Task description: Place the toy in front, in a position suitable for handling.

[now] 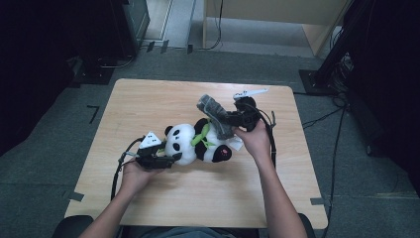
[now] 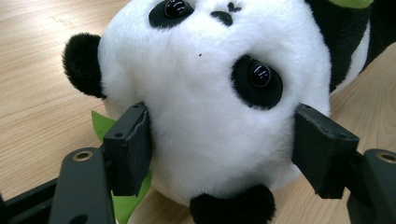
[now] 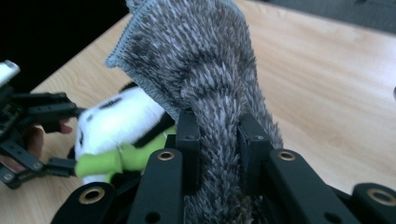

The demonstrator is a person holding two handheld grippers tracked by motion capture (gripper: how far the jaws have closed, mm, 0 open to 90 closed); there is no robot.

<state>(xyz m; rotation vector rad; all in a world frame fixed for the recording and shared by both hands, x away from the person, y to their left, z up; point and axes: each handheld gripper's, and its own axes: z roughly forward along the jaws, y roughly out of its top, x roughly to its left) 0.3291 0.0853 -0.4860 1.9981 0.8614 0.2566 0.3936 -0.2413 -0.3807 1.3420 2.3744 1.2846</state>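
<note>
A black-and-white panda plush with a green leaf lies on its side in the middle of the wooden table. My left gripper has its jaws on either side of the panda's head, and both pads press into the white fur. My right gripper is raised over the panda's body and is shut on a shaggy grey cloth. The cloth stands up from the jaws and leans toward the far side. In the right gripper view the panda lies below the cloth.
Bare tabletop surrounds the panda on all sides. Beyond the far edge are grey carpet, a light wooden cabinet and dark equipment stands with cables trailing at the right.
</note>
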